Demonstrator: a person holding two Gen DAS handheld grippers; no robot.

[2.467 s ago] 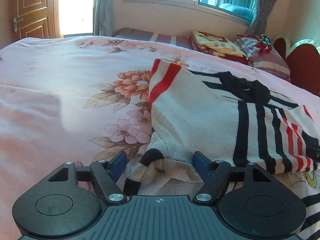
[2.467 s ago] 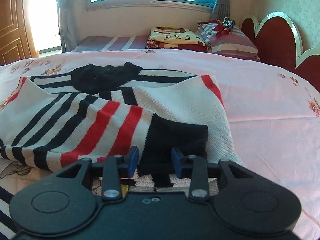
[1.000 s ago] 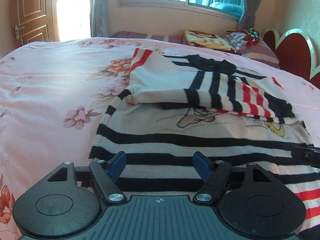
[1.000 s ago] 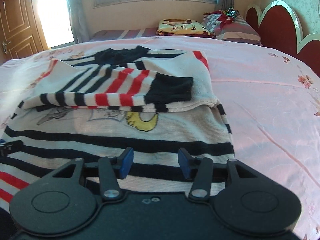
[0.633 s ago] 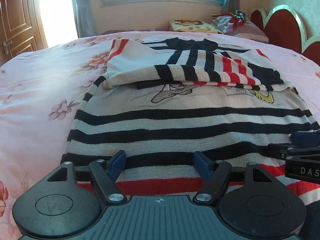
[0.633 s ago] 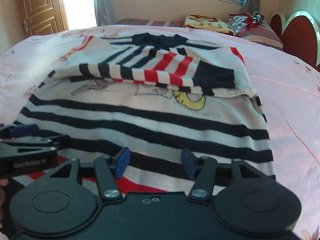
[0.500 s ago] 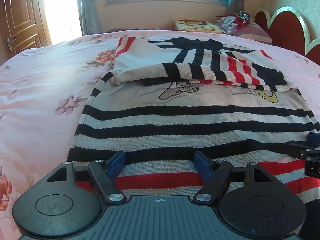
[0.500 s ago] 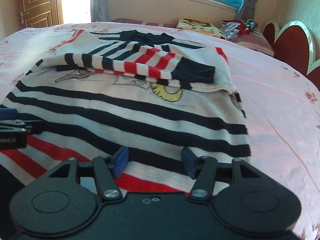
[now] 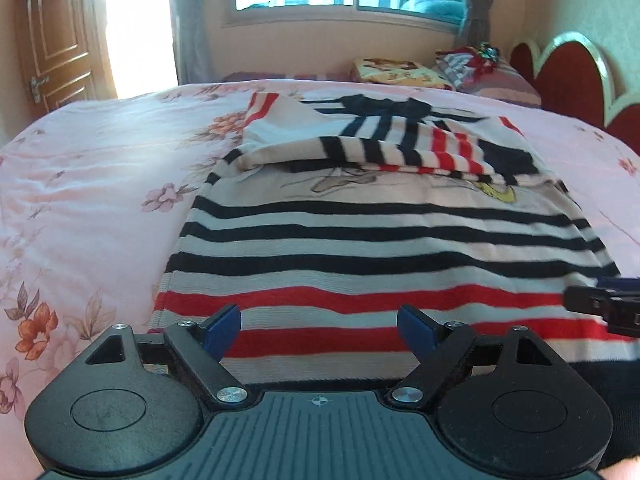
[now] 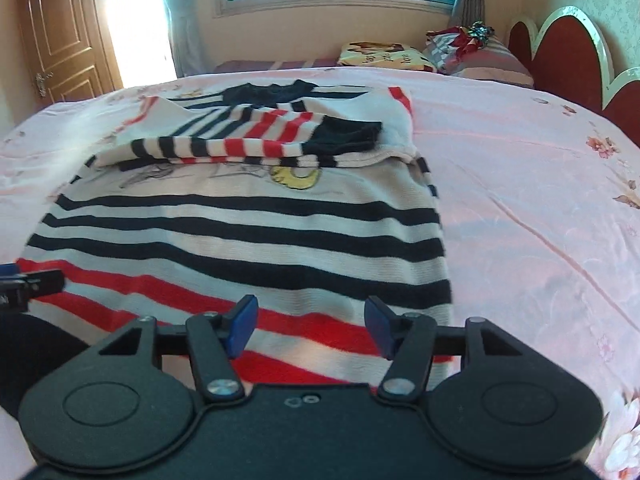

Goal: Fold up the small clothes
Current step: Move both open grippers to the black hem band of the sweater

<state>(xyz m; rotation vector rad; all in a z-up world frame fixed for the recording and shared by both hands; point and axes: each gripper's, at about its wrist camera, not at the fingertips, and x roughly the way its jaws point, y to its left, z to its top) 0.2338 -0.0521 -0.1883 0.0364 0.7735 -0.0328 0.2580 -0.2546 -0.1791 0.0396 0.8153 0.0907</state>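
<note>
A small cream sweater [image 9: 380,232] with black and red stripes lies flat on the pink floral bed; it also shows in the right wrist view [image 10: 240,232]. Both sleeves [image 9: 400,152] are folded across its chest, over a cartoon print [image 10: 296,176]. My left gripper [image 9: 320,330] is open and empty, just above the red-striped hem near its left corner. My right gripper [image 10: 310,326] is open and empty above the hem near its right corner. Each gripper's tip shows at the edge of the other's view.
The pink floral bedspread [image 9: 100,184] spreads wide on both sides of the sweater. Folded blankets and pillows [image 10: 440,56] lie at the far end under the window. A red scalloped headboard [image 10: 568,40] stands at the right. A wooden door [image 9: 52,44] is at the far left.
Both grippers have let go of the sleeves and drawn back from the chest to the sweater's hem. The sleeves stay folded across the chest.
</note>
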